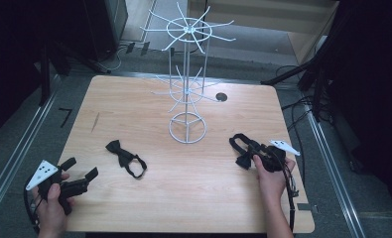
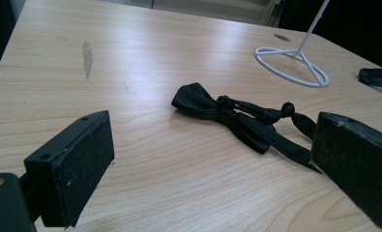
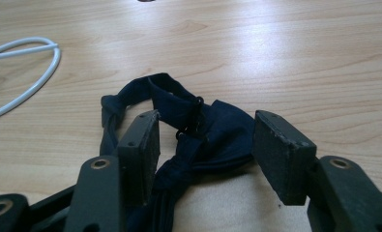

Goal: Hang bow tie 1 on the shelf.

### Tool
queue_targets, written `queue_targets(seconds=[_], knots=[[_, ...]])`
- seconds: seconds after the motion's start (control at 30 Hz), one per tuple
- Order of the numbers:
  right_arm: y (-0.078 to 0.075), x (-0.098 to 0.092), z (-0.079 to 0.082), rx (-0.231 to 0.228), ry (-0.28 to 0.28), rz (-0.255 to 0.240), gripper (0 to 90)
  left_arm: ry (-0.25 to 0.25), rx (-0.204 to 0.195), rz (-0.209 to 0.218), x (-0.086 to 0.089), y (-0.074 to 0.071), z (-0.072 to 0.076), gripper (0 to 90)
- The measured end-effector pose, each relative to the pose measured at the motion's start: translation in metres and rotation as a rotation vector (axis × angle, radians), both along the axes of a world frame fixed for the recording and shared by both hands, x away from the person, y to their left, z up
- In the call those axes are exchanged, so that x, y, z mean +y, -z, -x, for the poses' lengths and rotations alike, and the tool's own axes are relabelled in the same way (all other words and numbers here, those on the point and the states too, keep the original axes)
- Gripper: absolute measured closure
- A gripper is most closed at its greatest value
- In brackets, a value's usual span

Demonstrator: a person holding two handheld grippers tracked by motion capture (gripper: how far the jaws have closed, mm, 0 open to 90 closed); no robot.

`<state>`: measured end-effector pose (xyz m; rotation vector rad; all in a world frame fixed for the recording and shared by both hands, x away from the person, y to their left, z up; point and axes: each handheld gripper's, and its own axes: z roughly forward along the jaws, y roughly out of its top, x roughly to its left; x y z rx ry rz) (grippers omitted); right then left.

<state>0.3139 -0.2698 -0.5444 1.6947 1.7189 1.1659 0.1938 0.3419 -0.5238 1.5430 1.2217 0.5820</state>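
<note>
The surface [image 1: 134,218] is a light wooden top with rounded corners, and it has a small dark round hole near its far edge and a faint grey stain on its left part. A white wire stand [image 1: 187,74] with spoke-like hooks rises in the middle of it, on a ring base. Around the surface the room is dark, with grey floor, metal rails and loose cables.

Right of the stand base lies a dark bow tie [image 3: 213,140]. The right hand-held gripper [image 3: 205,145] is over it, jaws half wide on both sides of the fabric; the pads do not press it. Left of the stand base, a second bow tie [image 1: 126,157] lies flat. The left hand-held gripper [image 2: 213,159], further left, stands wide and empty.
</note>
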Motion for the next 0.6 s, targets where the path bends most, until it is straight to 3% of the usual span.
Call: queue_targets(seconds=[0.13,0.27,0.5,0.53,0.57,0.6], knots=[[0.005,-0.002,-0.004,0.025,0.027,-0.005,44.1,0.002,0.004,-0.003,0.000,0.000,0.000,2.7],[0.003,0.000,-0.003,0.005,0.015,-0.026,43.4,0.005,0.006,-0.007,0.000,0.000,-0.001,2.7],[0.005,0.004,-0.006,0.039,0.012,0.004,44.5,0.007,0.008,-0.012,-0.001,0.000,-0.001,2.7],[0.005,0.004,-0.007,0.048,0.011,0.016,44.6,0.007,0.008,-0.013,-0.001,0.000,-0.001,2.7],[0.005,0.009,-0.008,0.071,-0.003,0.067,44.5,0.007,0.008,-0.012,-0.001,0.000,-0.001,2.7],[0.005,0.009,-0.008,0.071,-0.003,0.067,44.5,0.006,0.009,-0.013,-0.001,0.000,-0.001,2.7]])
